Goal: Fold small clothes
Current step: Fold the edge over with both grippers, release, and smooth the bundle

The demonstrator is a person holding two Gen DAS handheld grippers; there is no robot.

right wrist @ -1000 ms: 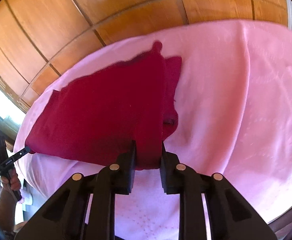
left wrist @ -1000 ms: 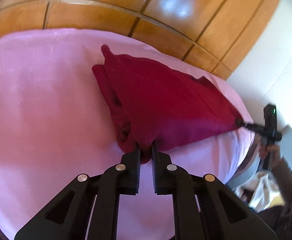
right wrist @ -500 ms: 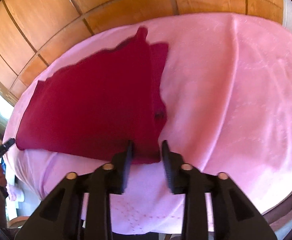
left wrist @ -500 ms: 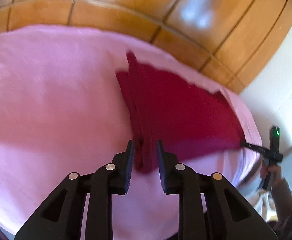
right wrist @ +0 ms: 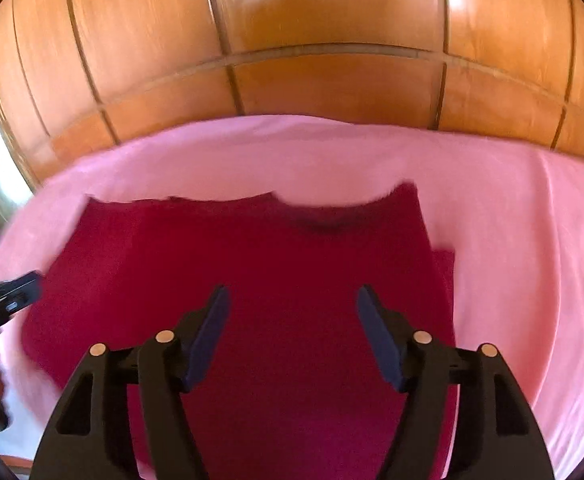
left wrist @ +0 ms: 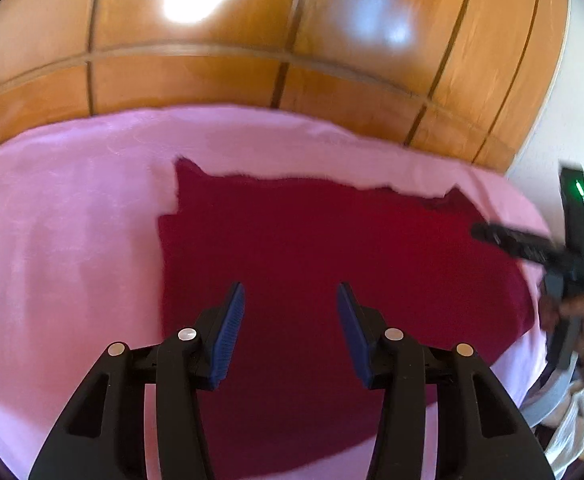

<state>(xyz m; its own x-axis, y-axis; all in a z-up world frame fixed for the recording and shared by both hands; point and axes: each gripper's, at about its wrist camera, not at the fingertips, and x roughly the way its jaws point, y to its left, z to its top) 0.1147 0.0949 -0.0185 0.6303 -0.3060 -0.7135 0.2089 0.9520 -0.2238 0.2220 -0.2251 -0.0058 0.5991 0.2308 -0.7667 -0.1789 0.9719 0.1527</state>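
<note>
We see a bed (left wrist: 64,240) covered by a pink sheet (right wrist: 532,240), smooth and stretched across the whole top, falling away at the near edge. Directly on the sheet lies one dark red garment (left wrist: 332,260), spread flat in a broad, roughly rectangular shape. Its far edge is uneven, with a small raised corner at each end. Pink shows all around it. Behind the bed stand wood panels (right wrist: 292,40).

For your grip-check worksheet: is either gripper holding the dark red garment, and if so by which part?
Neither. The left gripper and right gripper are opening above the dark red garment, pads clear of it.
</note>
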